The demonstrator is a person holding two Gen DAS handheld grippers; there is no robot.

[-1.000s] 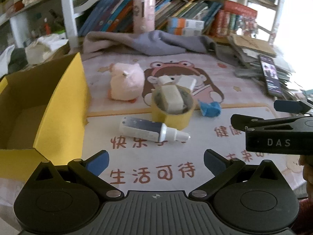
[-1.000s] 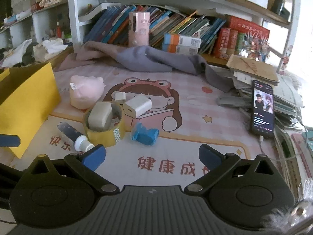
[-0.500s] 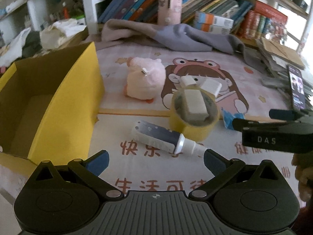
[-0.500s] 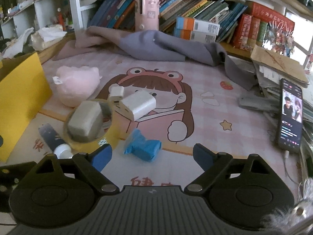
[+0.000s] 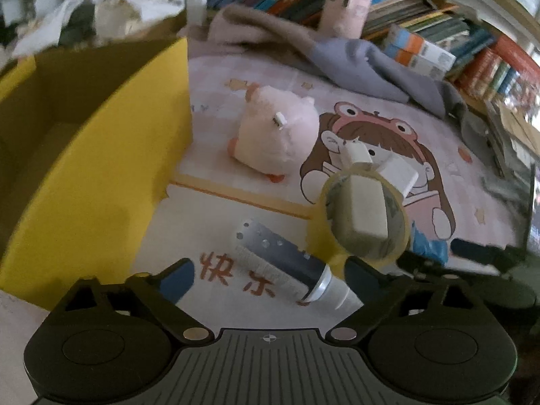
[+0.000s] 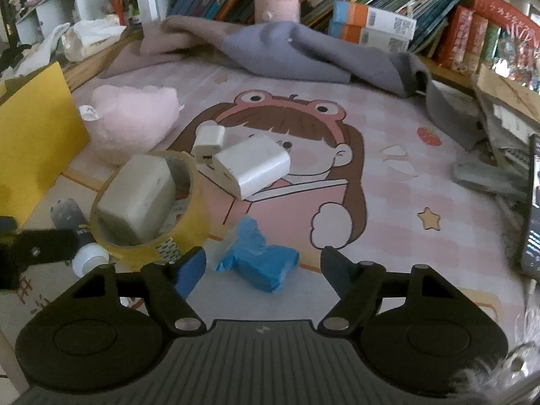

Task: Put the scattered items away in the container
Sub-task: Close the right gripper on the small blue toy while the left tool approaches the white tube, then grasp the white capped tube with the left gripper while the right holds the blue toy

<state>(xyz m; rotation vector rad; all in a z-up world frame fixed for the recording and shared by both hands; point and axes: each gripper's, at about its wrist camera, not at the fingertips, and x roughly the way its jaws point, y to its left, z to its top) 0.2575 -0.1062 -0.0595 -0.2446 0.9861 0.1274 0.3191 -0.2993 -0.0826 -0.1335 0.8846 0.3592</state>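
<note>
Closing both claws now, and I see ways this can go wrong. My left claw [image 5: 268, 278] has its jaws partly shut, with the tube [image 5: 287, 266] lying slanted between the tips. No pad presses on it yet. It is round, so I think it could roll or pop out if I squeeze near the white cap. The tape roll [image 5: 366, 217] sits just past the right tip, touching the tube's cap end, so I might bump it.

My right claw [image 6: 261, 266] is also closing, around the blue wrapper [image 6: 258, 260], which lies between the tips, nothing pressing yet. It looks soft and crinkly, so I think it could slip or squash. My left tip is just beside the tape roll here too, and my two claws are near each other and could knock.

Left of my left claw stands the yellow box [image 5: 94, 155]. What I can see inside looks bare. The tape roll holds a grey block [image 6: 136, 199] tipped in its hole. Beyond it lie two white chargers [image 6: 251, 167] and a pink plush [image 6: 133, 118], all out on the mat [image 6: 381, 209].
</note>
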